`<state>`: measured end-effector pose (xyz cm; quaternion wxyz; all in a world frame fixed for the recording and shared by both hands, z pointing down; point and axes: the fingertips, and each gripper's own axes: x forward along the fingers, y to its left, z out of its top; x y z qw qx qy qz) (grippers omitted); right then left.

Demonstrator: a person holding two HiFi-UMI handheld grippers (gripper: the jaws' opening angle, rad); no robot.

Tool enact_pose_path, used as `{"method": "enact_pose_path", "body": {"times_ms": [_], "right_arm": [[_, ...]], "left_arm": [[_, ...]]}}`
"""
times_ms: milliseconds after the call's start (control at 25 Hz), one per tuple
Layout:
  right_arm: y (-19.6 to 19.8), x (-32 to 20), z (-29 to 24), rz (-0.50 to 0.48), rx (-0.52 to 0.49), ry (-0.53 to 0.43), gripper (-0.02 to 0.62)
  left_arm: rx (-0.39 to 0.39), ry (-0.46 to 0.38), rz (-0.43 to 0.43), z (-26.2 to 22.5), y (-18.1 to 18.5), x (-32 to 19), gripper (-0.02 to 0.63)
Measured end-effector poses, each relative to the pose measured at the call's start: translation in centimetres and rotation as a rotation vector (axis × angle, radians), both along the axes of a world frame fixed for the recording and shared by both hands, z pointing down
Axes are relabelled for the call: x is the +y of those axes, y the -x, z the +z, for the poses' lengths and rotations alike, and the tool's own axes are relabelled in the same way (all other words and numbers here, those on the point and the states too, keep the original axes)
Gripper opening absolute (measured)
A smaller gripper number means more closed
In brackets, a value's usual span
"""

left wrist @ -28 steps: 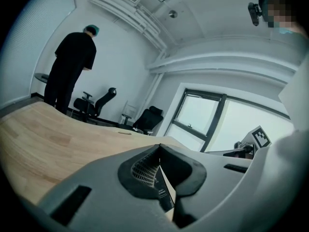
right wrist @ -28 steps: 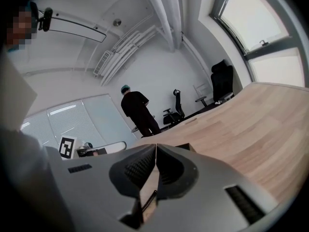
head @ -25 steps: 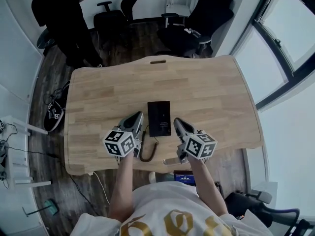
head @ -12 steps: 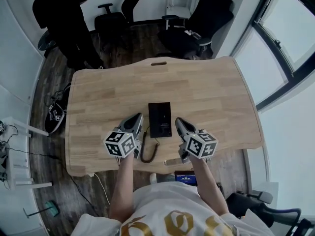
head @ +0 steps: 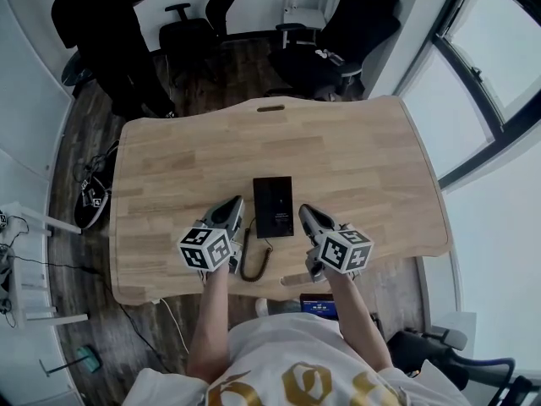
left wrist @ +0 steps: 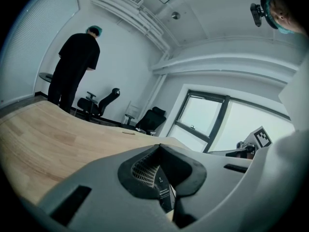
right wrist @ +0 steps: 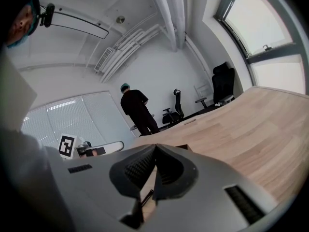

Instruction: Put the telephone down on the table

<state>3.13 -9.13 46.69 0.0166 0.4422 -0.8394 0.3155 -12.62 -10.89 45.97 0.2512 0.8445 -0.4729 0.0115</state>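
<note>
phone: flat on table | left gripper: just left of phone, jaws together, empty | right gripper: just right of phone, jaws together, empty | task: looks done, nothing left

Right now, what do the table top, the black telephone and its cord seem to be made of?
Table: looks like wood, with pale joined strips, visible grain and a matte finish; whether it is solid or veneer can't be told.
Telephone: probably plastic, a flat black slab with a faint sheen; too small to be sure.
Cord: a dark coiled cable, likely with a rubber or plastic sheath.
</note>
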Motion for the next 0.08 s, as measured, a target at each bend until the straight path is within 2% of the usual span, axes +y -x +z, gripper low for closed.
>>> {"method": "enact_pose_path", "body": {"times_ms": [80], "right_arm": [[-0.03,-0.01,0.12,0.001,0.000,0.001,0.011]], "left_arm": [[0.002,0.001,0.006,0.11,-0.12,-0.12,0.009]]}}
